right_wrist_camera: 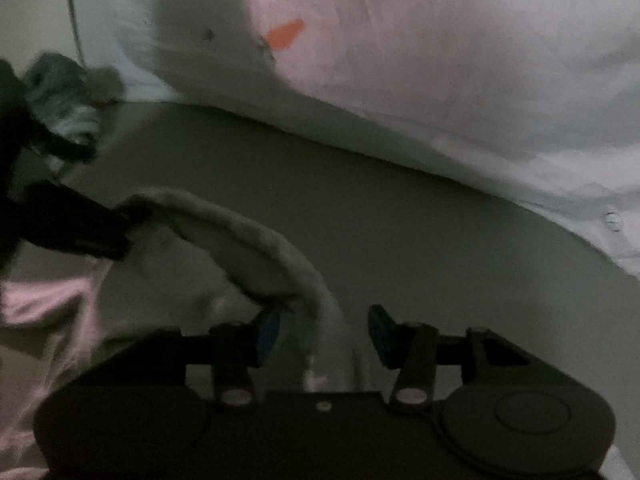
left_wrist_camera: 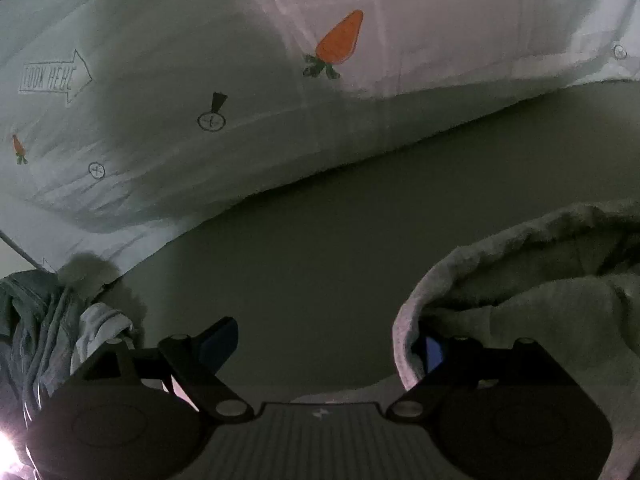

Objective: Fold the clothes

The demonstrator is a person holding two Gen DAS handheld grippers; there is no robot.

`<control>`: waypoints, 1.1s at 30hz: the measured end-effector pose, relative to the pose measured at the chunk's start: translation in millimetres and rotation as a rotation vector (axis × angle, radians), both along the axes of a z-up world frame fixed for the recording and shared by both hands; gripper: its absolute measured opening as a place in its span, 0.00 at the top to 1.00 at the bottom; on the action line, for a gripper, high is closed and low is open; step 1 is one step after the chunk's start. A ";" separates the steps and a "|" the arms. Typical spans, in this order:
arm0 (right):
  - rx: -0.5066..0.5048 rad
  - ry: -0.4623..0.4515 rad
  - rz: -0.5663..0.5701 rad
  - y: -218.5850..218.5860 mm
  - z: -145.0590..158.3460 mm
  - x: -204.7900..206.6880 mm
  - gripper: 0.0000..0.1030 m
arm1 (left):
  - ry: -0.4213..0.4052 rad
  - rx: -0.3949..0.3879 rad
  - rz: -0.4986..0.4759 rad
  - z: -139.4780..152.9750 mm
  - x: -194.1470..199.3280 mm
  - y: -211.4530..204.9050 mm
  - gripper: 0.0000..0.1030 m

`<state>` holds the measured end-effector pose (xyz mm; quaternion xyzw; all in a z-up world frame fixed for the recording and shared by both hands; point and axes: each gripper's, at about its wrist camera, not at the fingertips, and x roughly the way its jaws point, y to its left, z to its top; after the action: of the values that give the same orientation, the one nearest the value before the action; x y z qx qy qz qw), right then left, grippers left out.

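Where printed "LOOK HERE" arrow [left_wrist_camera: 56, 77] shows, left view only.

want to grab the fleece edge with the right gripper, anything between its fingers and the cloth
Nothing visible blocks it. The rolled edge of the grey fleece garment already runs between the right gripper's fingers, close to the left pad, with a gap on the other side. The jaws are not clamped yet.
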<state>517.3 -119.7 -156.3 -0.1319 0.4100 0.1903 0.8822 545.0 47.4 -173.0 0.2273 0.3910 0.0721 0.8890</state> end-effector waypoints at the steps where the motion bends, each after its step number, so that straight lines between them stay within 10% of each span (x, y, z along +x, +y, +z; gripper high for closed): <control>1: -0.059 -0.022 -0.007 3.7 -4.1 1.5 0.66 | 0.001 -0.003 0.001 0.7 1.5 0.1 0.13; 8: -0.124 -0.182 -0.009 -6.5 25.7 30.0 0.69 | -0.063 0.020 -0.031 22.9 33.5 2.0 0.13; 14: -0.017 -0.280 -0.073 -37.3 75.6 82.2 0.69 | -0.263 0.022 -0.049 84.0 88.7 -7.2 0.13; 22: -0.170 -0.604 -0.212 -37.7 88.8 119.3 0.68 | -0.481 0.120 -0.097 107.7 133.0 -46.0 0.13; 24: -0.202 -0.621 -0.243 -35.5 72.3 124.7 0.66 | -0.430 0.128 -0.108 89.4 143.4 -51.9 0.12; 29: -0.135 -0.277 -0.209 -47.2 9.6 156.7 0.56 | -0.047 0.011 -0.174 25.5 164.3 -49.4 0.12; 33: -0.025 -0.161 -0.189 -62.1 -4.2 150.8 0.47 | 0.074 -0.089 -0.233 6.1 141.5 -44.8 0.12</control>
<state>668.1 -181.8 -160.6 -0.1184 0.3508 0.0902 0.9246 686.6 2.7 -166.8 0.2338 0.3974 -0.0574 0.8855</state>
